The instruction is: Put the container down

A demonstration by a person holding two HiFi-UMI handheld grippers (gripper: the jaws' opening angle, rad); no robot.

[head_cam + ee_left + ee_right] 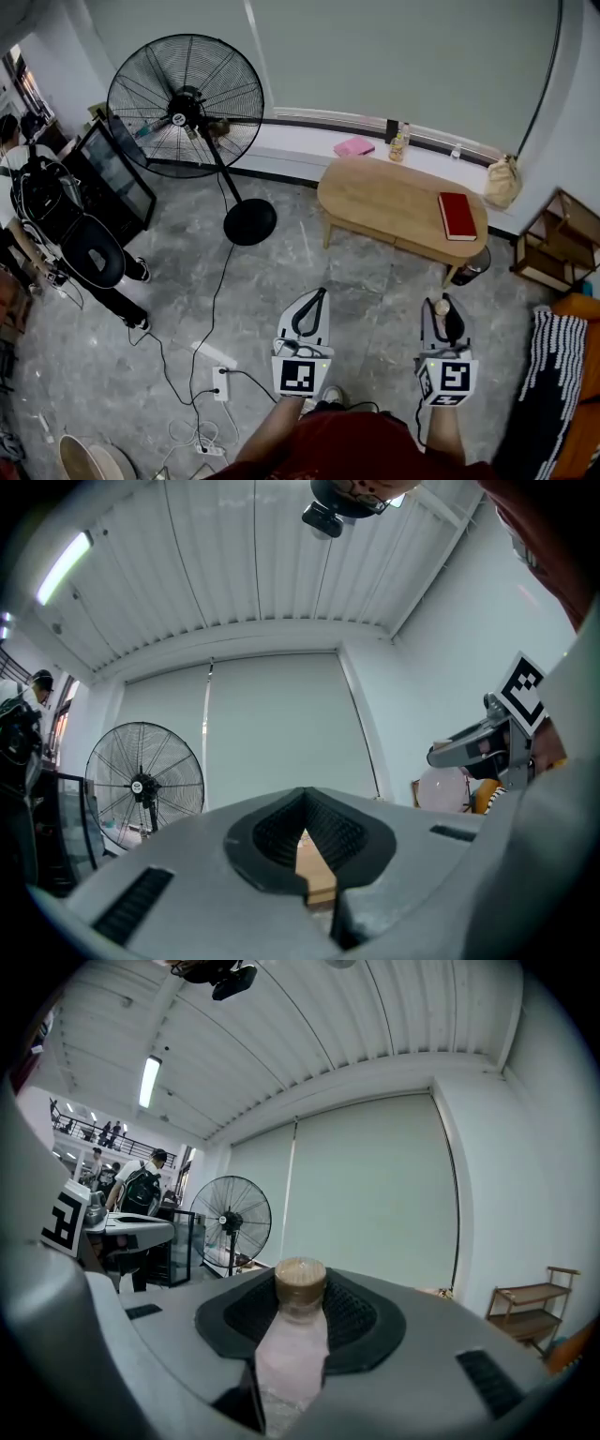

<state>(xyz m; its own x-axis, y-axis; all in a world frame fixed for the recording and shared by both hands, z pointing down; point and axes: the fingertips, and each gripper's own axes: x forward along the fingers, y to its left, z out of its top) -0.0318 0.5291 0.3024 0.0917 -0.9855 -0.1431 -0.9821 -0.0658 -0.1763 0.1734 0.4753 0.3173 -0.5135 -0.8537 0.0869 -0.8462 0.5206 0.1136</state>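
In the head view my two grippers are held out over the grey stone floor, short of the low wooden table (pixel 394 202). My right gripper (pixel 443 301) is shut on a small pale pink container (pixel 292 1354) with a brown cap (pixel 441 307). In the right gripper view the container stands upright between the black pads, its cap at the tips of my right gripper (pixel 301 1290). My left gripper (pixel 319 292) holds nothing. In the left gripper view the tips of my left gripper (pixel 305 795) meet, and a strip of the table shows through the gap behind them.
A red book (pixel 457 216) lies on the table's right end. A tall standing fan (pixel 185 105) with a round base (pixel 249 222) stands to the left. A power strip (pixel 221 382) and cables lie on the floor. A person (pixel 56 225) is at far left, a wooden shelf (pixel 558 244) at right.
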